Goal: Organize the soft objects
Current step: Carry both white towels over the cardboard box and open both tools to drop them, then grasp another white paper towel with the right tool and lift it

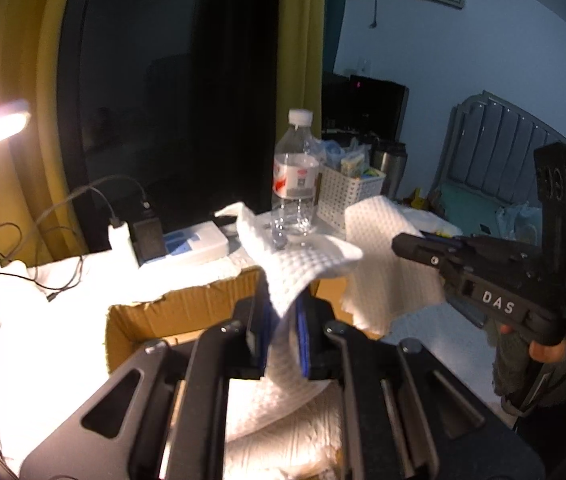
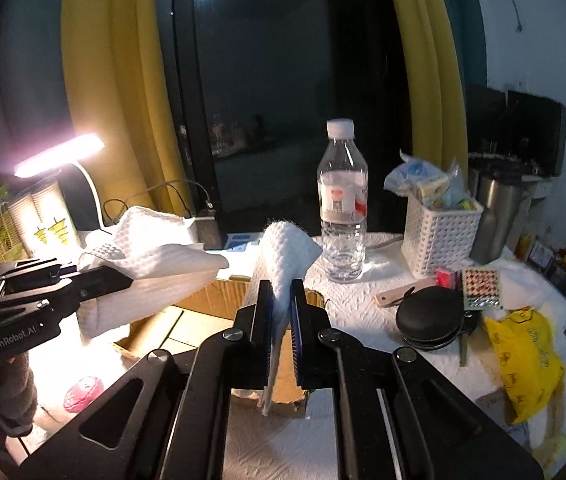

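Observation:
A white waffle-weave cloth [image 1: 303,268] hangs in the air between both grippers, above an open cardboard box [image 1: 187,312]. My left gripper [image 1: 283,336] is shut on one corner of it, which flops forward over the fingers. My right gripper [image 2: 281,320] is shut on another corner [image 2: 287,252], the fabric trailing down between its pads. In the left wrist view the right gripper [image 1: 407,242] comes in from the right with the cloth's other end [image 1: 379,256] draped below it. In the right wrist view the left gripper [image 2: 123,276] holds its end [image 2: 151,248] at the left.
A clear water bottle [image 2: 342,204] stands behind the box, with a white basket [image 2: 439,236] of packets and a steel flask [image 2: 495,220] to its right. A lit desk lamp [image 2: 59,156], chargers and cables [image 1: 83,216] lie left. A black round case [image 2: 431,320] and yellow bag [image 2: 523,356] sit right.

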{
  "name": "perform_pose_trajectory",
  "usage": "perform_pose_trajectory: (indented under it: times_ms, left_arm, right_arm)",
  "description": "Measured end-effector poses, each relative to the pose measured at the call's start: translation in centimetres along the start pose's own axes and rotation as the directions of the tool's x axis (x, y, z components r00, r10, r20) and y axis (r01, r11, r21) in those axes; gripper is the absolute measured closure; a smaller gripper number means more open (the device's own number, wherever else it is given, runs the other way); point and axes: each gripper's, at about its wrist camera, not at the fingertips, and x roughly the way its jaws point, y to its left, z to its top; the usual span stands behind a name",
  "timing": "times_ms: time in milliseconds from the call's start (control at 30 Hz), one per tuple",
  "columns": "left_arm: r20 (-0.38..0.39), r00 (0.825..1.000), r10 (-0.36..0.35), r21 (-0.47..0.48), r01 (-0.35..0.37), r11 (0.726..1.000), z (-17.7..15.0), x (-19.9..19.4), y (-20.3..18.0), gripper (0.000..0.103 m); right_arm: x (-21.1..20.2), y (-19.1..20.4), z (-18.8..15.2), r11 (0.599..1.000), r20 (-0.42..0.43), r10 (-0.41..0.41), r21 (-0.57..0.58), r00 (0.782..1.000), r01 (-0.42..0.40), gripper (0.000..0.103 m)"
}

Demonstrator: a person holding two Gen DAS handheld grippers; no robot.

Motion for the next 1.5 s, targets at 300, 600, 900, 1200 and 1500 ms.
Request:
perform_pose_trajectory:
  times_ms: [300,600,900,1200,1500]
  left_arm:
    - [-0.116,0.993,-0.03,-0.028,0.027,0.999,-1.2,6.5,-0.4,0.092]
    - [-0.219,0.974,-0.052,-0.054,0.041,0.998,-2.1,9.2,-0.8,0.071]
    - [-0.166,0.984,-0.069,-0.058,0.061,0.997,-1.5,5.0,-1.1,0.036]
    - [-0.115,0.988,-0.1,-0.038,0.096,0.995,-2.1,0.6,-1.9,0.016]
    - [-0.127,0.989,-0.081,-0.058,0.074,0.996,-3.2,-0.4,-0.4,0.008]
  right_arm:
    - [5.4,-1.6,-1.9,0.999,-0.12,0.025,0.041,0.992,-0.02,0.094]
    - [6.4,-1.8,-2.8,0.998,-0.171,0.035,0.049,0.985,-0.027,0.059]
    - [2.7,-1.5,-2.4,0.998,-0.136,-0.03,0.058,0.99,0.039,0.058]
    - [-1.4,0.4,-4.1,0.997,-0.141,-0.052,0.057,0.989,0.061,0.057]
    - [-3.4,1.8,-4.9,0.997,-0.137,-0.045,0.061,0.99,0.054,0.057]
